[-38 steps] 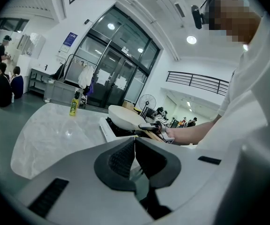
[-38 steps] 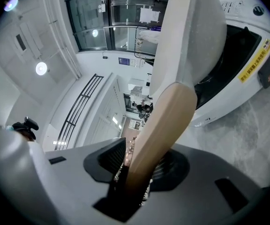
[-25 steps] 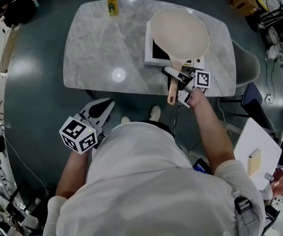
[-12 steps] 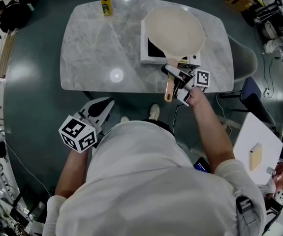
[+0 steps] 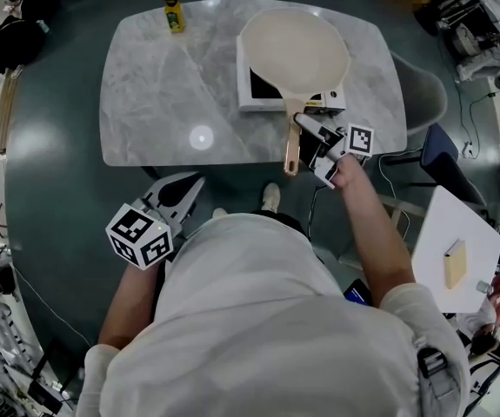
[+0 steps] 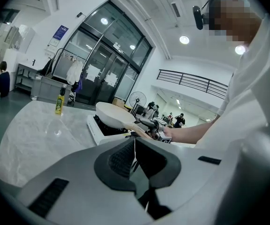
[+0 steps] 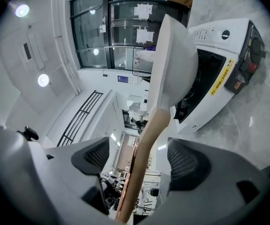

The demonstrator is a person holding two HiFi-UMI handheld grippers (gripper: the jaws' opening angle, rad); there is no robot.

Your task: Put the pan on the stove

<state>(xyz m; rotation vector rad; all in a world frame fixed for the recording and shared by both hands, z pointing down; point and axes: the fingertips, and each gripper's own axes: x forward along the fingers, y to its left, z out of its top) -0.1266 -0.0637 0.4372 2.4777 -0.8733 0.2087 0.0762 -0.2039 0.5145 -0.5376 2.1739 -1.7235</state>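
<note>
The cream pan (image 5: 293,46) sits on the white stove (image 5: 251,102) at the right of the marble table (image 5: 163,94), its wooden handle (image 5: 290,146) sticking out past the near edge. My right gripper (image 5: 307,146) is at the handle's right side. In the right gripper view the handle (image 7: 146,144) runs between the jaws of my right gripper (image 7: 139,158), which are opening, with a gap at each pad. The pan (image 7: 174,64) and the stove (image 7: 228,69) lie ahead. My left gripper (image 5: 189,185) hangs below the table edge, and my left gripper (image 6: 135,149) is shut on nothing.
A yellow bottle (image 5: 173,11) stands at the table's far left corner, also visible as the bottle (image 6: 59,103) in the left gripper view. A grey chair (image 5: 423,102) is at the table's right end. A white board (image 5: 458,250) lies further right on the floor.
The right gripper's jaws have spread apart off the pan handle. The pan stays on the stove. The left gripper has not moved.
</note>
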